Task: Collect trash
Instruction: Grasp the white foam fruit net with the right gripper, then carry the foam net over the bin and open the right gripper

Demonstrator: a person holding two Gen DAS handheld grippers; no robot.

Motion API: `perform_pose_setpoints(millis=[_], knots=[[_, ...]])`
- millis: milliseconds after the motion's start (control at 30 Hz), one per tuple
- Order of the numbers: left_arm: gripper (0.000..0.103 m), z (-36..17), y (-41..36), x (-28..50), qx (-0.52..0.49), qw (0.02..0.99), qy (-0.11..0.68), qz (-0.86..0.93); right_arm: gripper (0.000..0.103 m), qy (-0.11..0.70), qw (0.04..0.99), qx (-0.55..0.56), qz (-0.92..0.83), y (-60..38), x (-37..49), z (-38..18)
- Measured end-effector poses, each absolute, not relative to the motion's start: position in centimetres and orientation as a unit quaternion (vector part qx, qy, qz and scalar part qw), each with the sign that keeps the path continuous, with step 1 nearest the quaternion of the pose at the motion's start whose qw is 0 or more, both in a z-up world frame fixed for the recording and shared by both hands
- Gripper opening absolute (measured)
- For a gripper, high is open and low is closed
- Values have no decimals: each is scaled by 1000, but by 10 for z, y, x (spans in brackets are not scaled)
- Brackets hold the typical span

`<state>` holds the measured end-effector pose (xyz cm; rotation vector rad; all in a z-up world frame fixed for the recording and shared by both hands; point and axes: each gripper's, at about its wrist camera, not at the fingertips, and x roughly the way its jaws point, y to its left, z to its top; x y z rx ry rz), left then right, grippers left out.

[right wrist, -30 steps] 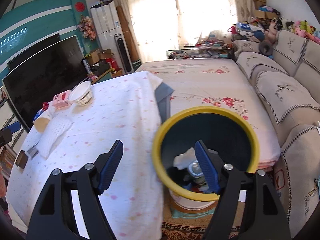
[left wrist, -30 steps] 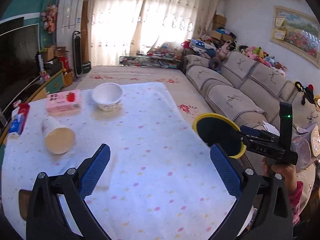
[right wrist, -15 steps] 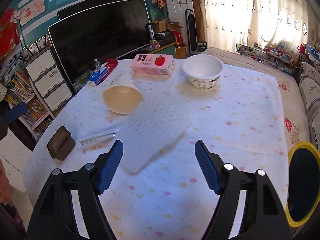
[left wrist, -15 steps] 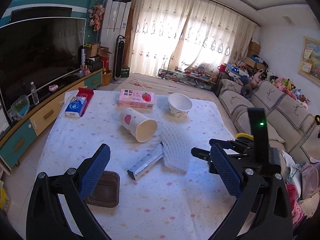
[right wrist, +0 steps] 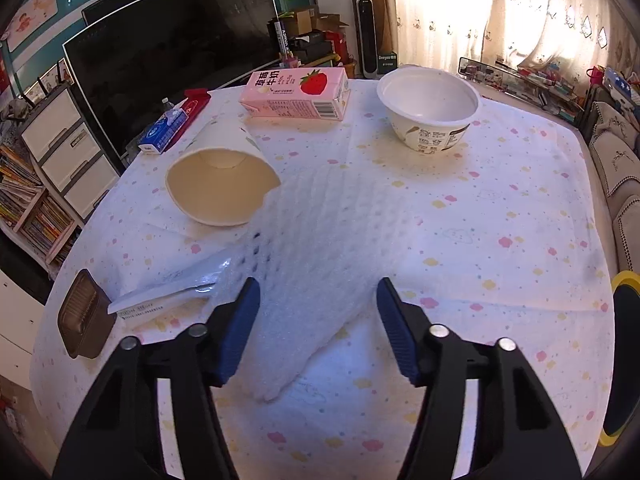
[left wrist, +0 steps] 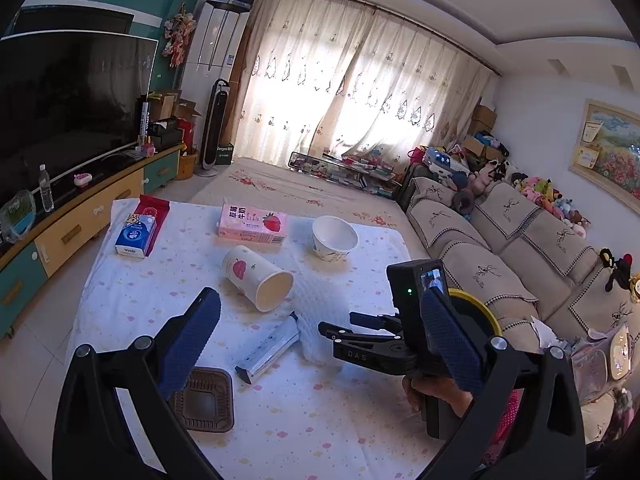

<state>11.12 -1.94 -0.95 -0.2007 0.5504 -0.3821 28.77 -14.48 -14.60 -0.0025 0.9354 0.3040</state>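
Trash lies on the flowered tablecloth (right wrist: 500, 208): a white foam net sleeve (right wrist: 320, 248), a tipped paper cup (right wrist: 222, 184), a silver wrapper (right wrist: 168, 292), a brown plastic tray (right wrist: 82, 318), a pink strawberry milk carton (right wrist: 296, 94) and a white bowl (right wrist: 428, 108). My right gripper (right wrist: 318, 320) is open, its fingers on either side of the near end of the foam sleeve. It also shows in the left wrist view (left wrist: 340, 326). My left gripper (left wrist: 320, 344) is open and empty above the table's near side, over the wrapper (left wrist: 270, 348).
A yellow-rimmed black trash bin (right wrist: 624, 352) stands off the table's right edge, between the table and the sofa (left wrist: 520, 232). A blue tissue pack (right wrist: 164, 132) lies at the far left. A TV and a cabinet stand to the left.
My right gripper has swung from over the bin to the table and come down close around the foam sleeve. My left gripper has turned left toward the trash.
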Motion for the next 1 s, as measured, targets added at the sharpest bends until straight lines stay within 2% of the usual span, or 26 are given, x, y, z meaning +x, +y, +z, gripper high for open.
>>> perform_pose_setpoints(millis=[100,200,700,1000], knots=[[98,-9,-24,111,-99,938,272,-192,25,445,884,-3,146,-145,287,-145],[98,-10,-29,113,-96,937,276,-194,20,434,889,1,147,-149,282,-138],[98,-19,-49,120,-88,930,288,-209,19,373,917,27,137,-211,218,-87],[98,-26,-72,124,-78,926,296,-222,19,340,937,53,50,-311,182,-68]])
